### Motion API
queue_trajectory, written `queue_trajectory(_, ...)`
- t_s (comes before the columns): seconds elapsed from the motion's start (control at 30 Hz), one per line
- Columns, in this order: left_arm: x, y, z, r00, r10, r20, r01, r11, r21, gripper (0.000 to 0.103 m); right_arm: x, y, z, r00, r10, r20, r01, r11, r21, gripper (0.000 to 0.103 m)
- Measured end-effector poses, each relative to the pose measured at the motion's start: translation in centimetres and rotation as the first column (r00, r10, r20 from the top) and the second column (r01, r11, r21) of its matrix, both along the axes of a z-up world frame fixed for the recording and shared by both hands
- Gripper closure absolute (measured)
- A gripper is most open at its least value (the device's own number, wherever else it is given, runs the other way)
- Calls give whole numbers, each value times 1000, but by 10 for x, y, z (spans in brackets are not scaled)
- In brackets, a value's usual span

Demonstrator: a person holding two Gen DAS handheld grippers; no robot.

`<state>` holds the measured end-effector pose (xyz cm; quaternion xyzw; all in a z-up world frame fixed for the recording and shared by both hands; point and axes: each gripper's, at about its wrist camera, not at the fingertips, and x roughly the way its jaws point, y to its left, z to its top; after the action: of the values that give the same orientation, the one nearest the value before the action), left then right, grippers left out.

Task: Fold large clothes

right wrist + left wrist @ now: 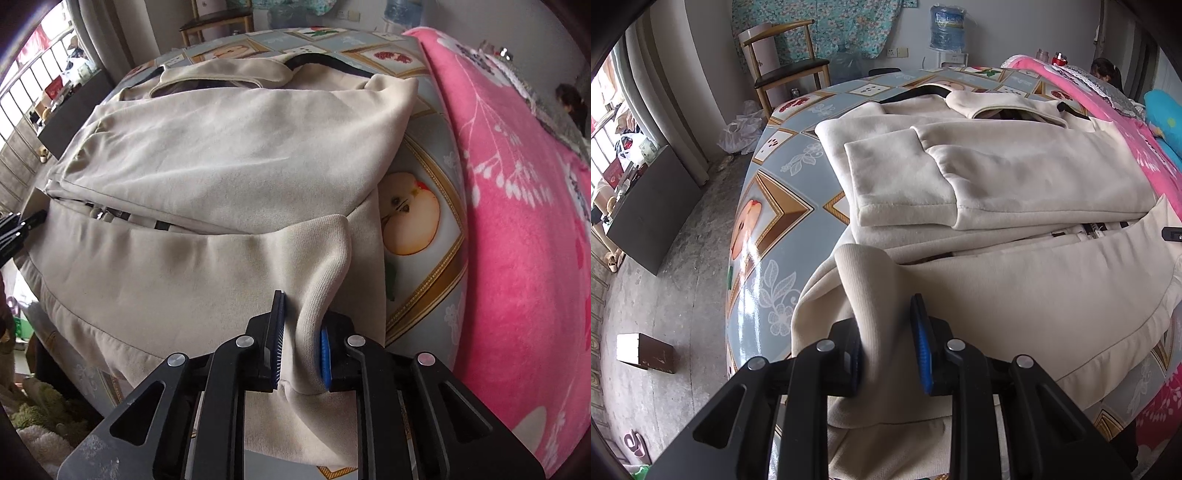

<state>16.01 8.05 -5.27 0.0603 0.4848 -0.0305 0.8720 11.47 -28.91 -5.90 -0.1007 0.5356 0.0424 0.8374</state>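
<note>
A large cream sweatshirt (1015, 177) lies on the patterned tablecloth (775, 221) with both sleeves folded across its chest. My left gripper (886, 350) is shut on the ribbed bottom hem (868, 288) at the garment's left corner, lifted off the table. In the right wrist view the same sweatshirt (229, 147) fills the middle. My right gripper (301, 347) is shut on the hem (325, 266) at the right corner, also raised. The lower part of the garment is bent up toward the chest.
A pink blanket (517, 221) lies along the right side of the table. A wooden chair (783, 59) and a water jug (947, 29) stand behind it. A dark cabinet (653, 210) and a small box (646, 352) stand on the floor at the left.
</note>
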Motion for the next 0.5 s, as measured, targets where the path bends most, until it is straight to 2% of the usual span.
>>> queue_trajectory(0.3, -1, -2, 0, 1000, -7, 2, 7, 1000, 18, 80, -6, 21, -2, 999, 1, 53, 7, 989, -150, 90)
queue_trajectory(0.5, 0, -3, 0, 1000, -8, 1, 8, 1000, 23, 80, -6, 25, -7, 998, -8, 66, 20, 981, -191, 90)
